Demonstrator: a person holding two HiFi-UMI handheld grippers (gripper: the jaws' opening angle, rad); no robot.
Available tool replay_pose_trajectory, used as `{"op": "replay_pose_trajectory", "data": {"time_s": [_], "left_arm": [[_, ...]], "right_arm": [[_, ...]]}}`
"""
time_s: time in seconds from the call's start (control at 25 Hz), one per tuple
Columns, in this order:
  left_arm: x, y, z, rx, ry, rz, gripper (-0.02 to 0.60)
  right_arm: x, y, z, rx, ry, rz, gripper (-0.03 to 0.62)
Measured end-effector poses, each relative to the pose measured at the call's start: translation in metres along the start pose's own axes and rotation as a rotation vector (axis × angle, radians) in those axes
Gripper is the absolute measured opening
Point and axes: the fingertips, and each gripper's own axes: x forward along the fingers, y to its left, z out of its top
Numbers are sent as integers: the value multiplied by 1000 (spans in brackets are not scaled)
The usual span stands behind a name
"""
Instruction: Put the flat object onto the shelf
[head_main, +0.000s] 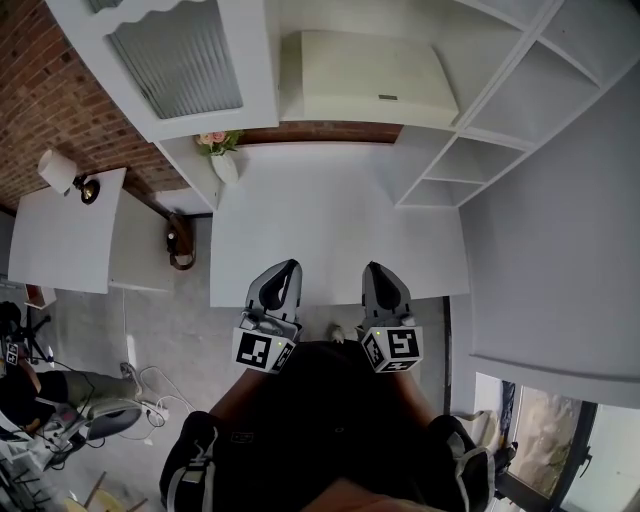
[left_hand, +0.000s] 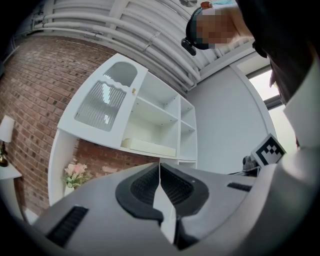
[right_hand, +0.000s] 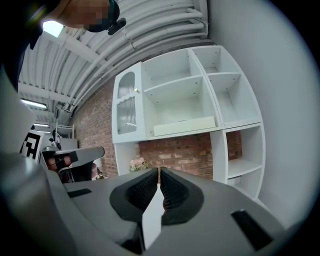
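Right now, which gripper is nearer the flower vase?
Left. The left gripper is at the table's near edge, diagonally across from the flower vase by the far left corner; the right gripper sits beside it, farther right.

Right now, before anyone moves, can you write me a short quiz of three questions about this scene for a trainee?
1. True or false: the cream flat object lies on the white table.
2. What stands near the table's far left corner?
A) a vase of flowers
B) a mug
C) a stack of books
3. How do the jaws of the left gripper and the right gripper stand, and is anything between them?

Key
1. False: it already lies in the shelf unit, above the table.
2. A.
3. Both pairs are shut, with nothing between them.
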Motion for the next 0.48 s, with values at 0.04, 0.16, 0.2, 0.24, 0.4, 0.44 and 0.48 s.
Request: {"op": "replay_pose_trajectory", "data": {"time_s": [0.04, 0.16, 0.2, 0.24, 0.4, 0.44, 0.48], "left_arm": [[0, 0, 0, 0, 0, 0, 15], [-1, 0, 1, 1, -6, 2, 16], [-1, 0, 2, 1, -8, 2, 15], [-1, 0, 2, 1, -9, 1, 16], [-1, -2, 2, -1, -9, -2, 15], [-1, -2, 2, -1, -10, -3, 17], [-1, -2, 2, -2, -10, -3, 15]], "right_arm": [[0, 0, 0, -3, 0, -3, 38], [-1, 0, 0, -12, -2, -9, 38], [-1, 0, 1, -16, -2, -9, 38], [-1, 0, 1, -20, -3, -9, 38], [-2, -1, 2, -35, -8, -14, 38], [-2, -2, 2, -36, -10, -15, 38], [-3, -2, 2, -36, -10, -16, 38]]}}
